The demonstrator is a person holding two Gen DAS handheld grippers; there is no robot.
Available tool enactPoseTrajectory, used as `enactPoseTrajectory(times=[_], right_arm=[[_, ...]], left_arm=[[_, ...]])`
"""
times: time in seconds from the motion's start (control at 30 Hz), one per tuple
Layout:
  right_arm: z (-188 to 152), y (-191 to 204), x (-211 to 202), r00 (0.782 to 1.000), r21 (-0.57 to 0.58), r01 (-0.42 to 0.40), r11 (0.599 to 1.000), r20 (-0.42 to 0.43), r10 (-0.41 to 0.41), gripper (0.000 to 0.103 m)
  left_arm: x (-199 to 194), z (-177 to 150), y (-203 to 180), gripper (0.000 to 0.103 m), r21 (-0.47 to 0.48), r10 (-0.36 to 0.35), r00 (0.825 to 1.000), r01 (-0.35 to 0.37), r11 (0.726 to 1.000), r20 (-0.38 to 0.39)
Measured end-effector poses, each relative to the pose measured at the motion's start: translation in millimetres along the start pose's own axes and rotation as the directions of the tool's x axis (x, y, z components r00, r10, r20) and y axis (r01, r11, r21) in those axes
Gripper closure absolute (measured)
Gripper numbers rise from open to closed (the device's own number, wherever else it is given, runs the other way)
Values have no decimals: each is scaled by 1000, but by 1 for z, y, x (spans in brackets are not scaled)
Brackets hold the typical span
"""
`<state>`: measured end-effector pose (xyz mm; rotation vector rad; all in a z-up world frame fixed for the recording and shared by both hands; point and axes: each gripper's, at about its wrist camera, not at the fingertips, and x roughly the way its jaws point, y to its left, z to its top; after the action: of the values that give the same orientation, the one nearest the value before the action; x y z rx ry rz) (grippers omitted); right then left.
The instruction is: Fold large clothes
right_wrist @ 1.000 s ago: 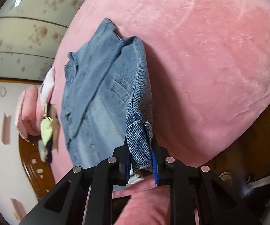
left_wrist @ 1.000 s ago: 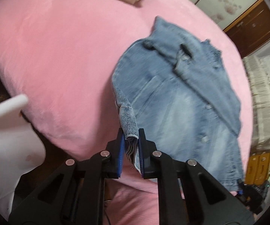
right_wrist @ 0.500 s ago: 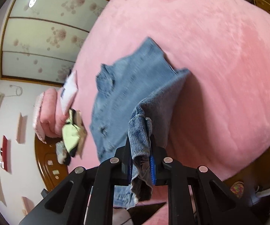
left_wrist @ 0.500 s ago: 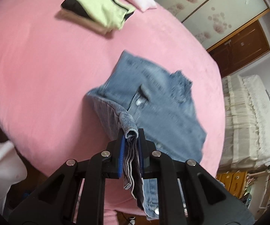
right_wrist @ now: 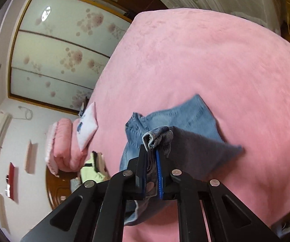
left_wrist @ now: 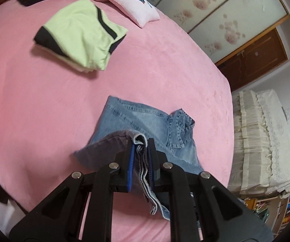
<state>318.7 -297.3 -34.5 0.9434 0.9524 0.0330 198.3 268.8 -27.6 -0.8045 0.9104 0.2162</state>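
A blue denim jacket (left_wrist: 145, 119) lies on the pink bed (left_wrist: 44, 104), collar end away from me. My left gripper (left_wrist: 140, 143) is shut on a bunched hem corner of the jacket and holds it lifted above the rest of the garment. My right gripper (right_wrist: 151, 147) is shut on the other hem corner of the jacket (right_wrist: 187, 115), also lifted. The raised part hangs folded back over the lower part, its grey inner side showing. The jacket's lower half is hidden behind the grippers.
A folded light-green and black garment (left_wrist: 80, 34) lies on the bed further back left, also seen in the right wrist view (right_wrist: 90, 171). A white pillow (left_wrist: 133, 6) and pink bedding (right_wrist: 64, 143) sit at the head. A cream-covered bed (left_wrist: 265, 137) stands to the right.
Both grippers have carried the jacket's hem up and forward toward the collar. The flat jacket is now folded over itself and looks much shorter.
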Motion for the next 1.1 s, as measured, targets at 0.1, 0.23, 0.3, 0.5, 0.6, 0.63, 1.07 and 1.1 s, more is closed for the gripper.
enactPoseTrajectory(times=[0.1, 0.23, 0.3, 0.5, 0.6, 0.63, 1.07, 1.1], right_arm=[[27, 8, 28, 1000, -5, 20, 1000, 1, -20, 96], [66, 18, 80, 998, 6, 58, 998, -6, -58, 97], [79, 18, 109, 997, 3, 79, 997, -17, -79, 97], [119, 12, 193, 981, -3, 178, 984, -71, -178, 97], [130, 6, 232, 968, 16, 230, 973, -106, -227, 96], [135, 5, 243, 965, 25, 242, 970, -111, -237, 96], [149, 20, 226, 927, -131, 348, 928, -101, -362, 75], [140, 16, 225, 916, -172, 359, 917, -122, -382, 70]], left_arm=[[36, 26, -13, 94, 34, 27, 999, -26, 999, -23], [91, 60, -30, 94, 69, 61, 997, -57, 996, -51], [116, 72, -37, 94, 96, 85, 994, -79, 992, -64], [218, 94, -51, 94, 209, 206, 969, -175, 962, -136], [257, 94, -52, 93, 283, 284, 944, -229, 931, -170], [270, 95, -50, 91, 300, 307, 934, -245, 922, -181], [229, 50, -31, 28, 213, 372, 904, -329, 920, -209], [223, 39, -31, 28, 200, 368, 905, -328, 923, -212]])
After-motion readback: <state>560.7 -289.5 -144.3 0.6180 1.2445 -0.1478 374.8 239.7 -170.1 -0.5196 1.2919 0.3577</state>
